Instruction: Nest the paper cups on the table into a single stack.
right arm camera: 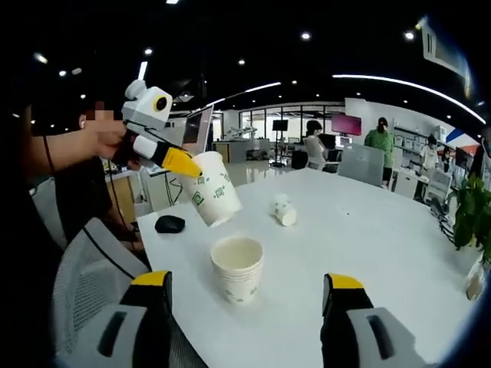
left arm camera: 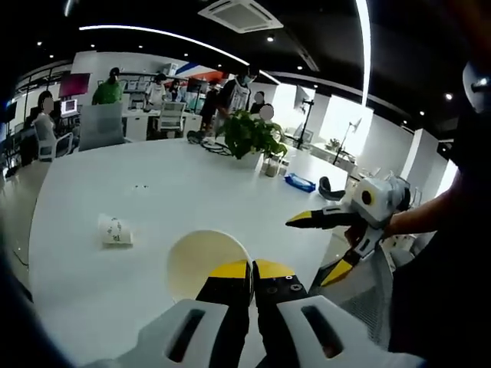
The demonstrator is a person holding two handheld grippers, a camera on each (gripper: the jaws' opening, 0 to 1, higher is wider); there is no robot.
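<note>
Left hand-held gripper (right arm camera: pixel 181 162) grasping paper cup (right arm camera: pixel 212 188) above cup stack (right arm camera: pixel 237 268); right hand-held gripper (right arm camera: pixel 247 285) released

Table (right arm camera: pixel 368 230): smooth white top, faint sheen under ceiling lights. Paper cups: matt white paper with green print, on the held cup (right arm camera: pixel 213 188), the stack (right arm camera: pixel 237 268) and the lying cup (right arm camera: pixel 285 211). Left gripper (right arm camera: pixel 190 167): glossy white plastic body, yellow-and-black jaw tips. Chair (right arm camera: pixel 84 284): grey mesh fabric back.

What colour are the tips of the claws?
Yellow, clearest in the right gripper view on the left claw gripping the paper cup.
</note>
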